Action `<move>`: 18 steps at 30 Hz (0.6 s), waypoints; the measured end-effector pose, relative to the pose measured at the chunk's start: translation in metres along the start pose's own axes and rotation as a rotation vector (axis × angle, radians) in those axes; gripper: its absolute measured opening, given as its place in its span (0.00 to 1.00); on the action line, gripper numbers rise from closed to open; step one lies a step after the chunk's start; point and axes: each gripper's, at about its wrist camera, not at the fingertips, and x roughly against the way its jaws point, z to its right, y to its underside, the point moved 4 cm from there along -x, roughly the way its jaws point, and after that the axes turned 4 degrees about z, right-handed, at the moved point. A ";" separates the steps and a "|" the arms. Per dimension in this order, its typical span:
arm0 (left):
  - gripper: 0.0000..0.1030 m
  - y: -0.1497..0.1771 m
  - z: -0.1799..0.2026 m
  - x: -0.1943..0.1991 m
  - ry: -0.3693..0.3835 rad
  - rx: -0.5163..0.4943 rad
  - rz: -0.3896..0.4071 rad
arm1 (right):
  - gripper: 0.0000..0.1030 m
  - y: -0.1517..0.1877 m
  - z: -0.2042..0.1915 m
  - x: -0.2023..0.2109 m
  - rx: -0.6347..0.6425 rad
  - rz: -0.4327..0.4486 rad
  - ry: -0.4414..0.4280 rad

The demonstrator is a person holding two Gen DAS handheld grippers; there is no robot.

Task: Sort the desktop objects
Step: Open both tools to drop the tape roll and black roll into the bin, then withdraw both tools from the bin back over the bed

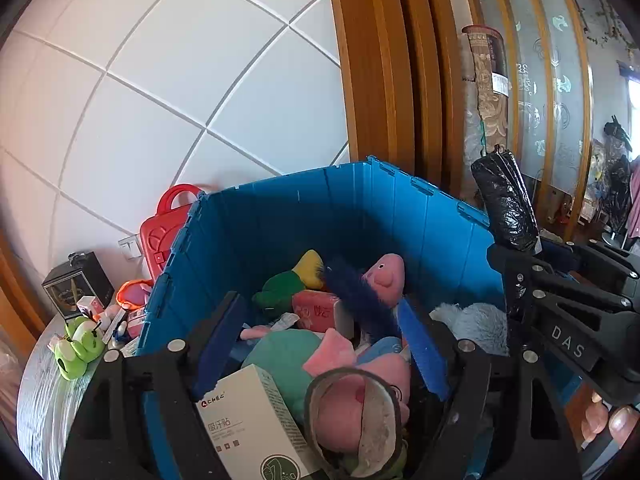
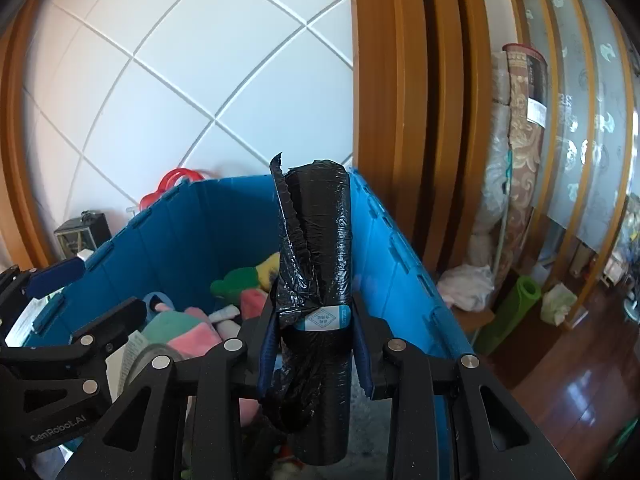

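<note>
The right gripper point(image 2: 314, 344) is clamping a roll of black bin bags point(image 2: 316, 264) upright between its pads, holding it above the blue crate point(image 1: 304, 208). The left gripper point(image 1: 320, 344) is hanging with jaws spread wide and nothing between them over the crate's contents: a pink pig plush point(image 1: 384, 276) at 12 o'clock, a green and yellow plush point(image 1: 288, 284) at 11, a white box point(image 1: 256, 424) at 7 and a tape roll point(image 1: 356, 420) at 6.
</note>
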 end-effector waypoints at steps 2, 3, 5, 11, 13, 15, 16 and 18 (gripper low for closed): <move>0.77 0.001 0.001 -0.001 -0.002 0.002 -0.005 | 0.31 0.000 0.003 0.000 0.002 -0.003 0.002; 0.77 0.002 0.002 -0.002 -0.004 0.002 -0.007 | 0.31 0.001 0.004 0.000 0.002 -0.005 0.003; 0.77 0.003 0.001 -0.002 -0.008 0.004 -0.014 | 0.31 0.003 0.006 -0.001 0.002 -0.011 0.006; 0.77 0.007 -0.007 0.001 -0.025 0.021 -0.025 | 0.50 0.005 0.007 0.001 0.000 -0.009 0.018; 0.77 0.008 -0.013 0.005 -0.031 0.029 -0.023 | 0.79 0.005 0.006 0.003 -0.001 -0.005 0.024; 0.77 0.008 -0.022 0.012 -0.039 0.042 -0.011 | 0.91 0.005 0.004 0.006 0.004 0.006 0.035; 0.77 0.007 -0.027 0.017 -0.044 0.049 -0.001 | 0.98 0.005 0.001 0.008 0.007 0.011 0.034; 0.77 0.006 -0.039 0.028 -0.063 0.063 0.025 | 1.00 0.005 -0.004 0.012 0.013 0.018 0.032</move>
